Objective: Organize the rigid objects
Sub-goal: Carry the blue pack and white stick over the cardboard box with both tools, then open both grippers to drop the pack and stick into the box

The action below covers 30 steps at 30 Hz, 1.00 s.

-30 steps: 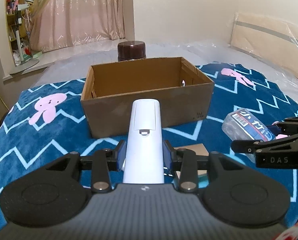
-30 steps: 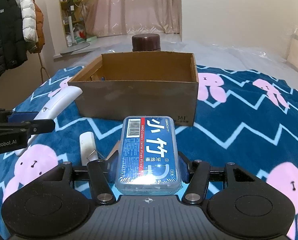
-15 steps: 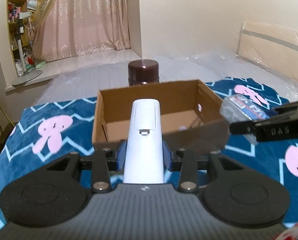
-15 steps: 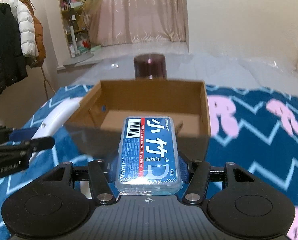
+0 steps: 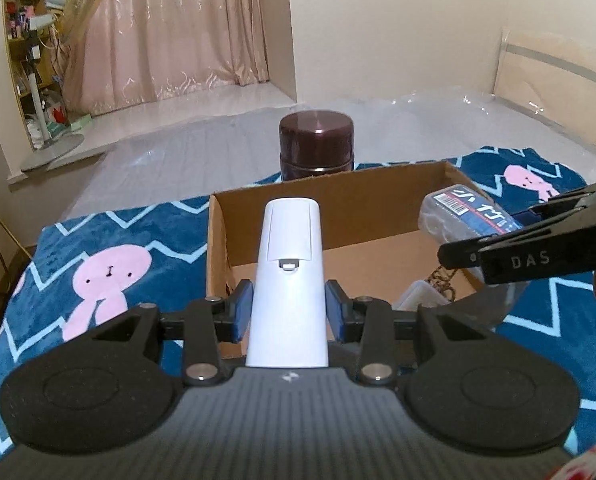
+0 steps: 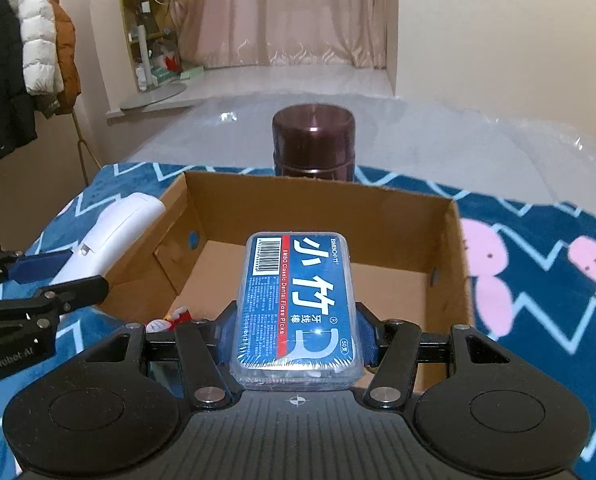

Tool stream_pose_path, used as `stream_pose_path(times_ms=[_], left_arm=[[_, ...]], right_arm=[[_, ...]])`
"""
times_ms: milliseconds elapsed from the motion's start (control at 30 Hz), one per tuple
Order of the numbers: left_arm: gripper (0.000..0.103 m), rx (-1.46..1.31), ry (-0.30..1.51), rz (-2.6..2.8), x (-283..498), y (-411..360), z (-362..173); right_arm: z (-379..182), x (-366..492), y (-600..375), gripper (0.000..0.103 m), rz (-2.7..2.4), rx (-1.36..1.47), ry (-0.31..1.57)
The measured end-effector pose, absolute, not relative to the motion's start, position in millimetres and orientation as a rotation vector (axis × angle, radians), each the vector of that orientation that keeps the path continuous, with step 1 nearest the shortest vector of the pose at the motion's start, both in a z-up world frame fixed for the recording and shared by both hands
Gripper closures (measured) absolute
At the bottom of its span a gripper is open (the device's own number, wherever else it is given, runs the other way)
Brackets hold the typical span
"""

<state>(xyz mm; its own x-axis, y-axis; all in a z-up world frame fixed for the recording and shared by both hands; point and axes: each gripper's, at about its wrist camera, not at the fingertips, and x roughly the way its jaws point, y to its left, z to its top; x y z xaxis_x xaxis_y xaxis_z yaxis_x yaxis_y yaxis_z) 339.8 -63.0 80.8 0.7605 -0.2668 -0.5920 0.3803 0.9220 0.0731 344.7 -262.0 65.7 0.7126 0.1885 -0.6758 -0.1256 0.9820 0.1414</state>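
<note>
My left gripper [image 5: 287,312] is shut on a white remote control [image 5: 287,276], held lengthwise over the near wall of an open cardboard box [image 5: 217,248]. My right gripper [image 6: 295,330] is shut on a blue dental floss pick box [image 6: 298,304], which hangs over the cardboard box [image 6: 458,264]. In the left wrist view the floss box [image 5: 464,214] and the right gripper [image 5: 538,248] come in from the right. In the right wrist view the remote [image 6: 113,236] and the left gripper [image 6: 57,276] sit at the left, above the box's left wall.
A dark maroon canister [image 5: 316,144] stands just behind the box. Small items lie in the box's near corner [image 5: 422,296]. The box rests on a blue blanket with pink rabbits [image 5: 105,272]. Plastic-covered mattress lies beyond, with a fan, shelves and hanging coats [image 6: 17,60] at the left.
Both grippers have moved forward and slightly up, from in front of the box to above its opening, still carrying the remote and the floss box.
</note>
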Motion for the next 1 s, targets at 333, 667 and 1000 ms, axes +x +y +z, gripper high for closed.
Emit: stream_pose_path(times_ms=[333,667,1000], left_arm=[[0.070,0.183,0.648,-0.349,376,-64,57],[0.069,0.182,0.661,-0.350,394,-68,43],[0.055,0.183,0.644,-0.347,400,-75,35]], right_arm=[[42,375,-264,0.049,0.170,0.114,0.795],[26,389,-268,0.049,0.160,0.122,0.811],[17,395,-275,0.049,0.176,0.198,0.796]])
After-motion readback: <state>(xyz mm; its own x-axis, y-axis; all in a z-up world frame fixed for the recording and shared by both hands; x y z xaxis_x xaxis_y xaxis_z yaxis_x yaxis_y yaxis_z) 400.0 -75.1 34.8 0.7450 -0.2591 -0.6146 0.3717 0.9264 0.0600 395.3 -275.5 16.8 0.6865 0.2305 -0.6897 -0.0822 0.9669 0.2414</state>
